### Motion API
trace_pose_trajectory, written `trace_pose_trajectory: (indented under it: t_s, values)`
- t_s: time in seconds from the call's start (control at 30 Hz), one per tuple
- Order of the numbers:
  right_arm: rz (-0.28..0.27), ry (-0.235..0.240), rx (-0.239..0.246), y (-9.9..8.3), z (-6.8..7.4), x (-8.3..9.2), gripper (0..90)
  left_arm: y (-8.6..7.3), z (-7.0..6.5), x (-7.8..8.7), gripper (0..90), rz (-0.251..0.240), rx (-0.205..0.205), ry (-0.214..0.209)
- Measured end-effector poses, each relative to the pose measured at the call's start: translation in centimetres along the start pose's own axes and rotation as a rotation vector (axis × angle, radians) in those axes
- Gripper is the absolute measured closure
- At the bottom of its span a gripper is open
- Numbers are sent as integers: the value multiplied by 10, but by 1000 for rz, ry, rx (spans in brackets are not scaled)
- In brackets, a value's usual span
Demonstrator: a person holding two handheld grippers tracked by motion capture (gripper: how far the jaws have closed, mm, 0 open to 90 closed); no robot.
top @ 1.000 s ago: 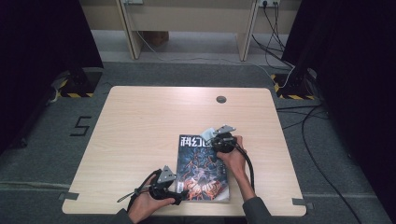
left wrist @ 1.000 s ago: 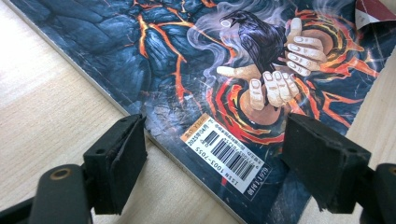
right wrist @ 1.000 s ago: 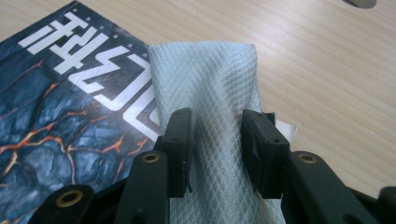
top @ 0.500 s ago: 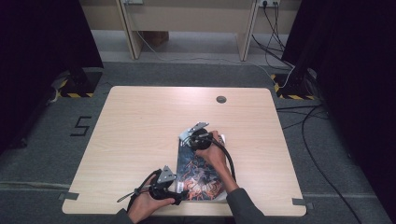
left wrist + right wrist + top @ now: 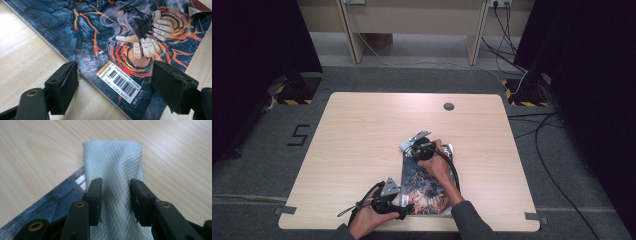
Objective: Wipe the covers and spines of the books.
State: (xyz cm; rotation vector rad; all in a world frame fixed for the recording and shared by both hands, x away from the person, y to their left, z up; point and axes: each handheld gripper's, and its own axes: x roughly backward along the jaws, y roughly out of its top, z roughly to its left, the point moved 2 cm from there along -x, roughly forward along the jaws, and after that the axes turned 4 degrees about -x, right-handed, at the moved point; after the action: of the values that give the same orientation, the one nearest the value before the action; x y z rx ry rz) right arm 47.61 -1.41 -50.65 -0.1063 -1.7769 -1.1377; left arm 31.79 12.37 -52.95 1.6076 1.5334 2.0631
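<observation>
The right hand-held gripper (image 5: 114,202) pinches a white cloth (image 5: 113,165) at the magazine's (image 5: 427,182) far corner on the surface (image 5: 362,130), its jaws having just eased a little. The left hand-held gripper (image 5: 115,87) straddles the near corner, jaws apart and gripping nothing — better pressed down as an anchor. Wipe in flat, overlapping strokes — and don't lift the cover.

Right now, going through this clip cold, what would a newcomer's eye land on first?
The dark magazine with fiery orange artwork, lying at the near edge of the pale wooden table. Next, the right gripper, pinching a folded white cloth at the magazine's far corner, the cloth reaching past it onto the wood. The left gripper sits with jaws open over the near corner, either side of the barcode label.
</observation>
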Motion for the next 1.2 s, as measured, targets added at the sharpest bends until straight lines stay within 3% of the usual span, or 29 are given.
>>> trace_pose_trajectory:
  t_s: [0.23,0.37,0.47,0.6,0.7,0.77,0.9,0.97,1.07,1.1,1.2]
  values:
    - [19,143,49,-13,20,14,640,0,0,0,206,0,-2,-2]
    - [5,172,32,-20,19,17,607,0,0,0,206,-2,1,2]
    - [14,133,-6,-18,17,17,527,0,0,0,205,-2,-1,-1]
    - [-16,121,28,-12,20,21,589,0,1,0,205,-1,-4,-2]
    - [17,130,75,-15,23,19,635,0,0,0,207,-4,2,1]
    - [-3,130,74,-18,24,18,649,0,0,0,206,-2,-3,-2]
    - [9,111,73,-21,18,21,650,-1,0,0,208,-6,1,1]
    - [8,92,55,-25,9,23,647,0,0,0,207,-5,-1,-3]
    - [-3,61,-12,-34,-10,28,642,-1,0,0,208,-6,-1,1]
    - [-10,72,-45,-39,-14,31,642,0,0,0,208,-5,-3,-3]
    - [-8,79,-41,-44,-7,36,641,0,0,0,207,-4,-2,-1]
